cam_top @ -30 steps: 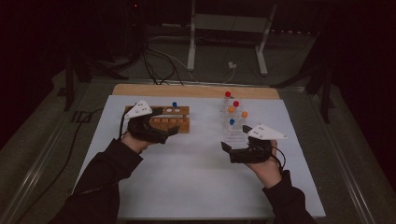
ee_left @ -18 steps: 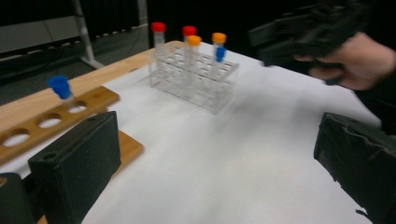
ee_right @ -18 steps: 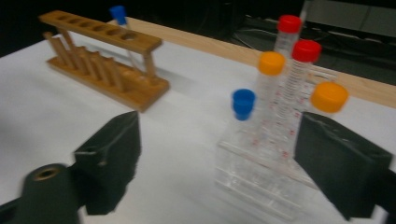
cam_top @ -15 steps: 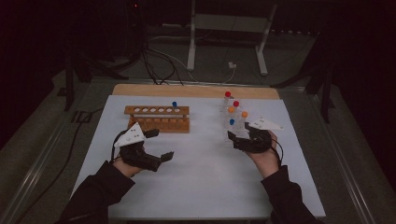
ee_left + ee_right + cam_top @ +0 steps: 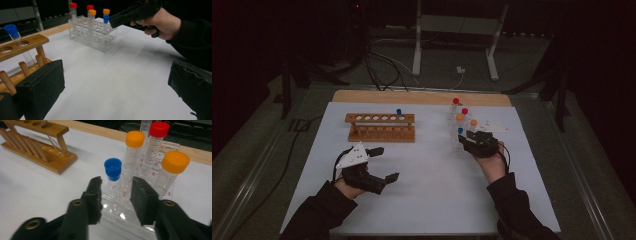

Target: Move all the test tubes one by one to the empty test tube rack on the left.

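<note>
Clear plastic: the blue-capped tube point(image 5: 113, 176) is a thin-walled, graduated vial standing upright in the clear rack point(image 5: 140, 220), at the rack's near edge.
Neighbours: two orange-capped tubes point(image 5: 135, 147) and red-capped tubes point(image 5: 158, 135) stand just behind and beside it, close enough to be knocked.
Handling estimate: light, stiff, smooth-walled and likely slippery; probably brittle under a hard squeeze, and free to tilt in its hole.
Grip point: the bare wall just below the blue cap, where the cap's lip would likely stop the tube from sliding down through the pads.
Right gripper point(image 5: 116, 195): jaws have just been closing and now stand narrowly apart, one at each side of the tube's lower part in the right gripper view; no contact is visible, so nothing is pinched yet.
Left gripper point(image 5: 379, 162): jaws spread wide, empty, near the table's front, well apart from both racks.
Destination candidate: the wooden rack point(image 5: 381, 126) has one blue-capped tube point(image 5: 12, 31) at its end, the other holes free.
Surface: white sheet point(image 5: 427, 190), flat and matte, over a wooden tabletop edge point(image 5: 422, 97).
Room: dark; cables point(image 5: 382, 70) and a metal stand point(image 5: 457, 45) lie behind the table.
</note>
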`<move>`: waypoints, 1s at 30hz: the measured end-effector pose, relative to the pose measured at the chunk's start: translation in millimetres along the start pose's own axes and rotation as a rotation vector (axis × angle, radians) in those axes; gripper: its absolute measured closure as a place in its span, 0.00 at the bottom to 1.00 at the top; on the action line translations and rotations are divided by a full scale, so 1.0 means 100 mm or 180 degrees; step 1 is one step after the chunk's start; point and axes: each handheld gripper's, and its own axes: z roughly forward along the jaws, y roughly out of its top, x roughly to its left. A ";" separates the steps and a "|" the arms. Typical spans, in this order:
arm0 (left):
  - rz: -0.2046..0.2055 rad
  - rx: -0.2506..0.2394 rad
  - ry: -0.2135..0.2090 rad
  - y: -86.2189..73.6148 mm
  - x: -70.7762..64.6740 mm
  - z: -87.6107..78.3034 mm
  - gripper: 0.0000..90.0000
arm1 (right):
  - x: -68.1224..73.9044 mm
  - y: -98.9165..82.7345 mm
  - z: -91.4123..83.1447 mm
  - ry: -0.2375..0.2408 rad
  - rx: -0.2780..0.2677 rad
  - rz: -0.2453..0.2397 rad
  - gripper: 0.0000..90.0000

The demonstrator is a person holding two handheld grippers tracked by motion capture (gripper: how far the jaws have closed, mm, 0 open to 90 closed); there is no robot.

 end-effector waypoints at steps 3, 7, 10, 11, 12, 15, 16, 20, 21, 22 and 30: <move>0.0005 0.0013 0.0007 -0.01 0.01 0.00 0.02 | 0.00 0.01 0.05 0.0010 0.0028 0.0030 0.73; -0.0011 0.0007 0.0001 -0.02 0.02 0.00 0.02 | 0.01 0.02 0.10 0.0018 0.0050 0.0020 0.76; -0.0047 0.0000 -0.0035 -0.02 0.04 -0.01 0.02 | 0.02 0.02 0.12 -0.0012 0.0085 0.0020 0.80; -0.0054 -0.0007 -0.0019 -0.02 0.04 -0.01 0.02 | 0.02 0.02 0.13 -0.0019 0.0086 0.0023 0.81; -0.0052 -0.0007 -0.0028 -0.02 0.04 -0.01 0.02 | 0.03 0.02 0.13 -0.0016 0.0091 0.0023 0.81; -0.0028 0.0009 -0.0018 -0.02 0.04 -0.01 0.02 | 0.04 0.01 0.16 -0.0051 0.0130 -0.0001 0.82; -0.0023 0.0018 -0.0014 -0.02 0.04 -0.01 0.02 | 0.05 0.01 0.16 -0.0064 0.0135 -0.0013 0.82; -0.0024 0.0040 0.0000 -0.04 0.04 0.00 0.02 | 0.06 0.00 0.17 -0.0098 0.0117 -0.0021 0.83; -0.0029 0.0041 -0.0014 -0.04 0.05 0.00 0.02 | 0.07 0.00 0.17 -0.0121 0.0113 -0.0047 0.84; -0.0030 0.0041 -0.0008 -0.04 0.05 0.00 0.02 | 0.08 0.00 0.17 -0.0144 0.0121 -0.0069 0.84; -0.0025 0.0060 -0.0018 -0.04 0.05 0.00 0.02 | 0.08 0.03 0.15 -0.0185 0.0096 -0.0087 0.85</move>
